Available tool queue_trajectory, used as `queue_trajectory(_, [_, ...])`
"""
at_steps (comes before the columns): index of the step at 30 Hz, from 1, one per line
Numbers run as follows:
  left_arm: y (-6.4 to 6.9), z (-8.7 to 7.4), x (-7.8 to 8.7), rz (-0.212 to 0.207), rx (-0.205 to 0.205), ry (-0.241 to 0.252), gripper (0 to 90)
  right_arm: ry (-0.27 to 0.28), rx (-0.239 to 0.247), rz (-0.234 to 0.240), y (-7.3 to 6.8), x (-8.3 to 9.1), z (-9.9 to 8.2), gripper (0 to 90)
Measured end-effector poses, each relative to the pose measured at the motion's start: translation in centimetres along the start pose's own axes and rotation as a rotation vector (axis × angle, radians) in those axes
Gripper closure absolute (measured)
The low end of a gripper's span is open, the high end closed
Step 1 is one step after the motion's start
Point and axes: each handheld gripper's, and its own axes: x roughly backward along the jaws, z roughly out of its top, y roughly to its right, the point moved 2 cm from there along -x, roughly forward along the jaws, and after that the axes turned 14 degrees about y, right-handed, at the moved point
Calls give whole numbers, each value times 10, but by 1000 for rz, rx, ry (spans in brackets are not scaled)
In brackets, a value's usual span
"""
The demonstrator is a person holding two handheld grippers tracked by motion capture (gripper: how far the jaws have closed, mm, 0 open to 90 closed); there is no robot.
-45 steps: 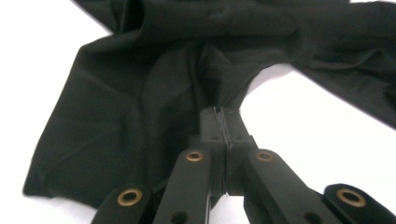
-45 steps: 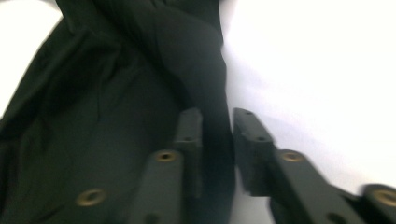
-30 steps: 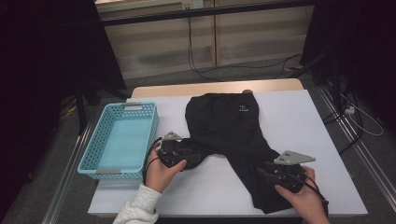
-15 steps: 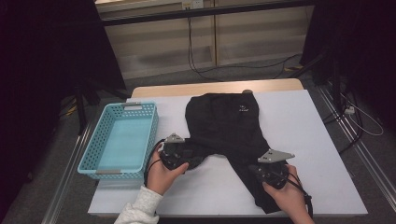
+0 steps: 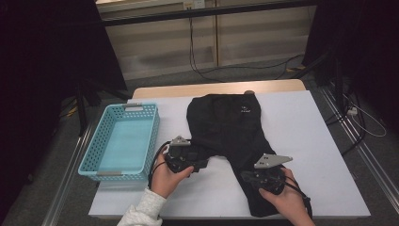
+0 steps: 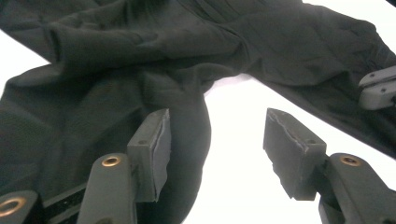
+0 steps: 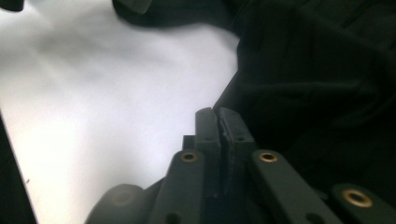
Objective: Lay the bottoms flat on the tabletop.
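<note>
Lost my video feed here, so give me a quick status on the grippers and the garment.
Left gripper open, its jaws just widening beside one leg of the black fabric trousers. Right gripper shut at other leg's edge. Nothing in the way.

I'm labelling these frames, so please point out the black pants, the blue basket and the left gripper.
black pants (image 5: 226,127), high view, on the flat seat panel below the waistband.
blue basket (image 5: 89,160), high view, on its left wall.
left gripper (image 6: 217,147), left gripper view, midway between its two pads.
</note>
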Motion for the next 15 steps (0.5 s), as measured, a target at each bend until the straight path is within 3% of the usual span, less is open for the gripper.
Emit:
queue_trajectory(6, [4,-1,-4,-18,-3,-10,416,-14,33,33,-13,-4,0,900])
queue_trajectory(11, [6,-2,-7,-27,-3,-13,412,-11,32,93,-23,-8,0,900])
queue_trajectory(15, [7,-2,-10,-35,-5,-16,403,-28,45,108,-28,-12,-4,900])
